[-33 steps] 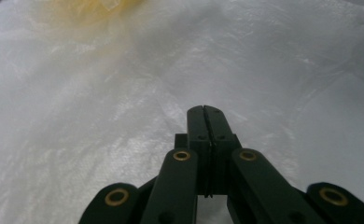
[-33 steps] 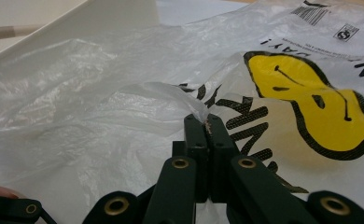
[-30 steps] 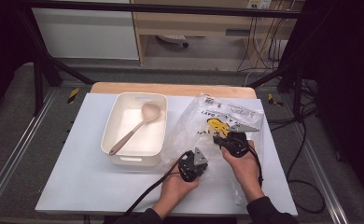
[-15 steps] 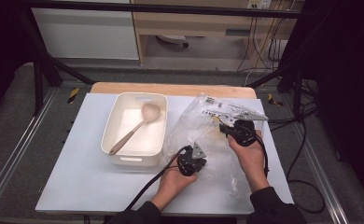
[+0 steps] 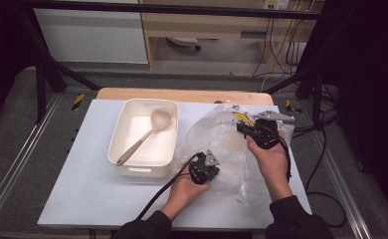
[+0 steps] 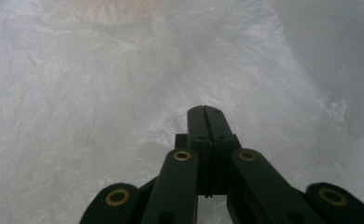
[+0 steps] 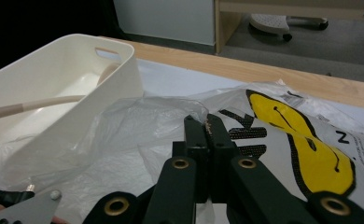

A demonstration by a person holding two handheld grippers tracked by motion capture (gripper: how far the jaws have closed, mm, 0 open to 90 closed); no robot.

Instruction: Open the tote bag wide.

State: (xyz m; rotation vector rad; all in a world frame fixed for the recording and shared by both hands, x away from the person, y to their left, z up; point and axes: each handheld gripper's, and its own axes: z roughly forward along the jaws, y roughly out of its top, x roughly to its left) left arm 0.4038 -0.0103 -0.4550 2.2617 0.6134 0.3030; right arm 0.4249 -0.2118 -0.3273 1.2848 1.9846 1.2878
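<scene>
**Ana:** Where the person sits, what does the room look like?

**Ben:** From the high view, a pale blue-white table [image 5: 82,184] with a wooden strip along its far edge. Grey floor runs around it, a black frame stands over it, and beyond are a white cabinet [image 5: 90,32] and a wooden shelf unit with cables hanging at the right.

**Ana:** And on the table?

**Ben:** A cream bin [image 5: 143,138] left of centre, with a spoon [image 5: 145,135] lying in it, bowl toward the far right corner and handle toward the near left. Just right of the bin lies a clear plastic bag [image 5: 222,144], crumpled, with a yellow and black print on its far part.

**Ana:** Which way does the bag run?

**Ben:** Its long axis goes roughly from the near edge of the table to the far one, leaning right at the near end. The printed end points away from the person.

**Ana:** The grippers?

**Ben:** The left gripper [image 5: 205,168] sits low at the bag's near-middle; in its own view its fingers [image 6: 196,126] are pressed together, with film all around, though I cannot tell whether any is pinched. The right gripper [image 5: 254,128] is raised over the far part of the bag; its fingers [image 7: 195,135] are closed with a fold of film bunched at their tips.
</scene>
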